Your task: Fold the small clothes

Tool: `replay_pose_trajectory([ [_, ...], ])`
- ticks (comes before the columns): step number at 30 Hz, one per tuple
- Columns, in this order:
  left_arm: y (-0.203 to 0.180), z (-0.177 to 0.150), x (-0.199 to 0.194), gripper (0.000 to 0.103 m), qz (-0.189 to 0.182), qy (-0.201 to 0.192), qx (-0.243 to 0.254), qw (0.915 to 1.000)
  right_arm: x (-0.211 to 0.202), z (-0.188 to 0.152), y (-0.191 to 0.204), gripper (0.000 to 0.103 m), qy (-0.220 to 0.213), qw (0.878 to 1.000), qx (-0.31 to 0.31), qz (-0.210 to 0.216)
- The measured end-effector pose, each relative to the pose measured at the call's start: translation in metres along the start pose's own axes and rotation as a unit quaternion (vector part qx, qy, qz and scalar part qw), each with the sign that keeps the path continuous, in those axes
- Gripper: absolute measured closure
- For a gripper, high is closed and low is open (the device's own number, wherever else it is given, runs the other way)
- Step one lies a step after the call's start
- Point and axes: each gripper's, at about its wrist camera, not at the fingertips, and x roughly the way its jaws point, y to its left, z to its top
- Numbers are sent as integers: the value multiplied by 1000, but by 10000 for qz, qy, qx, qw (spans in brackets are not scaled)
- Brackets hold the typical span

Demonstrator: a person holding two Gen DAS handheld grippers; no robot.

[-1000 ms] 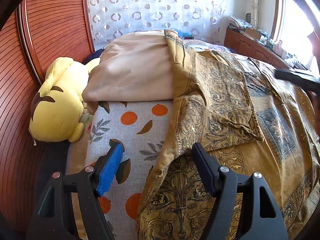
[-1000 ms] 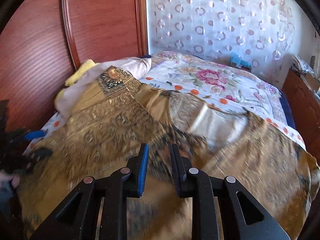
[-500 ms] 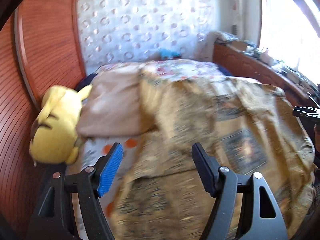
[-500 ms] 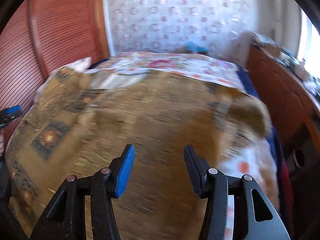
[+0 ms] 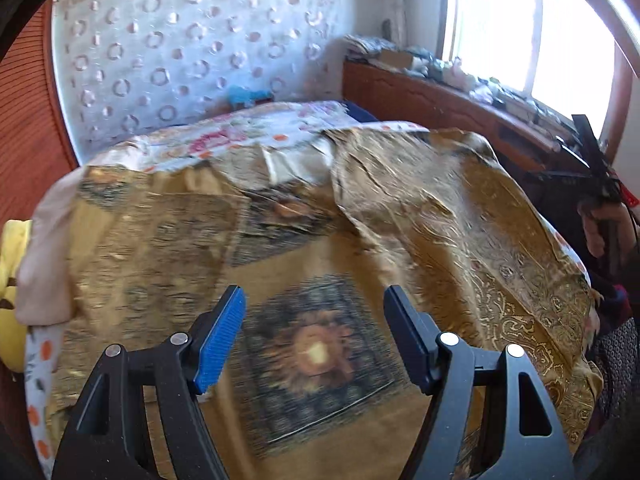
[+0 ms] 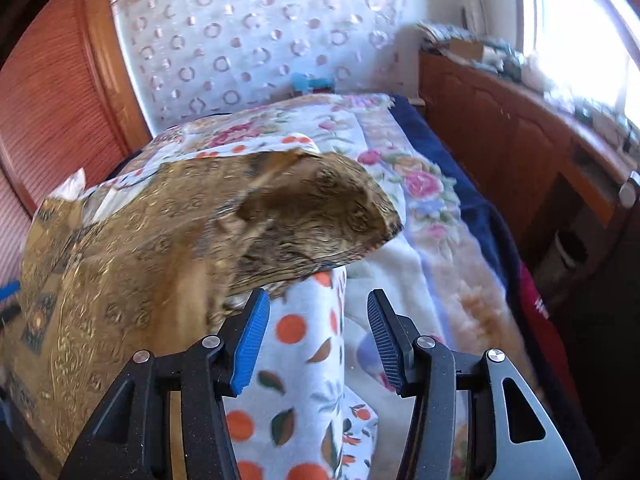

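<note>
A large gold-brown patterned cloth [image 5: 400,216] lies spread and creased over the bed. My left gripper [image 5: 315,296] hovers open above its dark square medallion [image 5: 316,356], with nothing between the fingers. In the right wrist view the same cloth [image 6: 168,248] fills the left side, and its far corner [image 6: 328,208] stands raised and curled. My right gripper [image 6: 318,300] is open just off the cloth's right edge, over the orange-print sheet [image 6: 304,344], and holds nothing. A person's hand [image 5: 600,228] shows at the right edge of the left wrist view.
A yellow plush toy [image 5: 10,280] and a beige pillow [image 5: 44,260] lie at the bed's left. A floral blanket [image 6: 400,184] covers the far part. A wooden panel [image 6: 48,100] stands to the left, a lace curtain [image 5: 180,60] behind, and a cluttered wooden sideboard [image 6: 500,140] to the right.
My right gripper's jaws went from nearly shut to open, and it swung right, off the cloth to the sheet's edge. My left gripper moved from the cloth's left edge to over its middle.
</note>
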Motion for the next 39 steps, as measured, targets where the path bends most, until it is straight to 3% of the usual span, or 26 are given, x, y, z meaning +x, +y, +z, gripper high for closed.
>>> replay_pose_trajectory([
  [15, -22, -2, 43, 30, -114, 603, 85, 9981, 40, 32, -30, 50, 424, 9918, 1090, 510],
  [18, -23, -3, 44, 25, -156, 634, 142, 9978, 40, 33, -34, 50, 442, 9882, 1296, 686],
  [21, -31, -4, 46, 25, 62, 681, 352, 9970, 44, 33, -35, 50, 433, 9865, 1385, 760],
  [26, -29, -4, 46, 24, 19, 691, 322, 9971, 39, 35, -27, 89, 220, 9906, 1121, 751],
  [28, -29, -4, 47, 24, 22, 693, 326, 9971, 33, 36, -21, 96, 144, 9927, 917, 769],
  [39, -29, -3, 47, 24, 43, 695, 340, 9970, -53, 61, -4, 97, -560, 9982, 41, 208],
])
